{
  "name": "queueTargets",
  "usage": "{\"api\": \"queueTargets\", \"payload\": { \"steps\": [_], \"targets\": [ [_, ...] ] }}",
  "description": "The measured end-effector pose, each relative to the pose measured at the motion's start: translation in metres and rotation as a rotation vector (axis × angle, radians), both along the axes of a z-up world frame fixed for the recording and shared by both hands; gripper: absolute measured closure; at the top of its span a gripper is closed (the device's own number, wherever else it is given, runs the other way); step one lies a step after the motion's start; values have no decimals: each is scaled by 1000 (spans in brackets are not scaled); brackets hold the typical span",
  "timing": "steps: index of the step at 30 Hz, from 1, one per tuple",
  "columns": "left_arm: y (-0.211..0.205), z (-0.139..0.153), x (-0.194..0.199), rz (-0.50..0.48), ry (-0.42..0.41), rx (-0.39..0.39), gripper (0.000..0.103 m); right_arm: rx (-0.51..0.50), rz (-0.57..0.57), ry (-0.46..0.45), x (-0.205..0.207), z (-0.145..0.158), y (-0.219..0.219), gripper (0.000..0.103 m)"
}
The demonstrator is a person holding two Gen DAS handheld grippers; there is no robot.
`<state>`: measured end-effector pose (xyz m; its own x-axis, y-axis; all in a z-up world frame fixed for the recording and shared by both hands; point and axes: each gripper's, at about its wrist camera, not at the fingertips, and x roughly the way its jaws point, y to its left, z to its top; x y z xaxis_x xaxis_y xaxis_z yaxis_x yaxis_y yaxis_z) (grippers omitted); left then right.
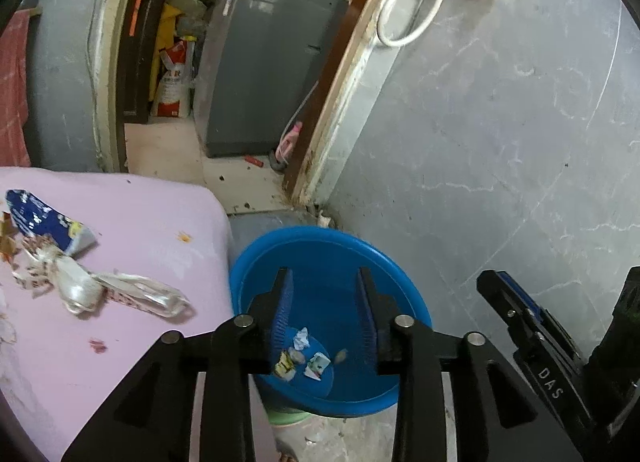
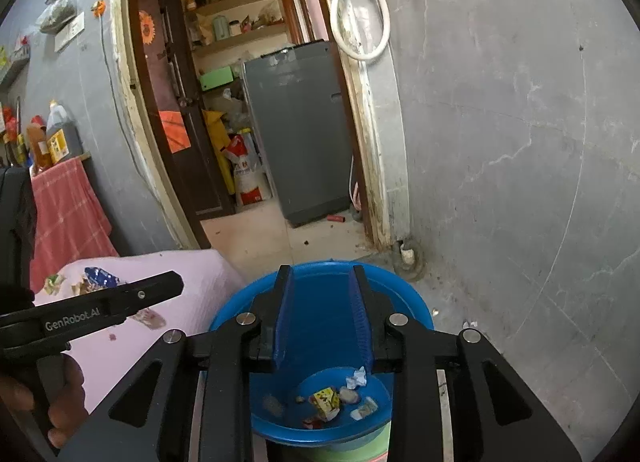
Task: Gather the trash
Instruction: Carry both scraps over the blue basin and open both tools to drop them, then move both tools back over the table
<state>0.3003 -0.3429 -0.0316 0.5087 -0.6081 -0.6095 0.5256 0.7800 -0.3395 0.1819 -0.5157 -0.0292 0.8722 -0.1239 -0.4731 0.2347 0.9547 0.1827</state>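
The tub (image 1: pixel 256 262) is bright blue, holding white, yellow and pale scraps (image 2: pixel 326 402). The tablecloth (image 1: pixel 140 229) is plain pink. On it lie a dark blue wrapper (image 1: pixel 44 221) with white print and a shiny white bag (image 1: pixel 120 292). The towel (image 2: pixel 68 213) is red with a pale check. Both grippers are black with blue pads (image 1: pixel 282 302).

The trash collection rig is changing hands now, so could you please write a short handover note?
Left tool: open, empty, over the blue basin.
Right tool: open, empty, over the same basin.
Done: several small scraps lie in the basin's bottom.
Left: on the pink-covered surface remain a blue wrapper, a crumpled clear plastic bag and small bits at its left edge.
Next, probably: go back to the surface for the wrapper and bag.
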Motion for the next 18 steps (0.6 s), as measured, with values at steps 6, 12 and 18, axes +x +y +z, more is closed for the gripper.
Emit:
{"api": "queueTargets", "payload": {
  "steps": [6,12,18],
  "targets": [
    [31,29,-9,41,-107,-10,52,-31,7,-74,-5,26,16,56],
    [74,63,-25,134,-233,-26,13,-54,20,-172,-10,56,40,33],
    [122,90,-41,218,-340,-35,3,-47,42,-255,-13,78,63,14]
  ]
}}
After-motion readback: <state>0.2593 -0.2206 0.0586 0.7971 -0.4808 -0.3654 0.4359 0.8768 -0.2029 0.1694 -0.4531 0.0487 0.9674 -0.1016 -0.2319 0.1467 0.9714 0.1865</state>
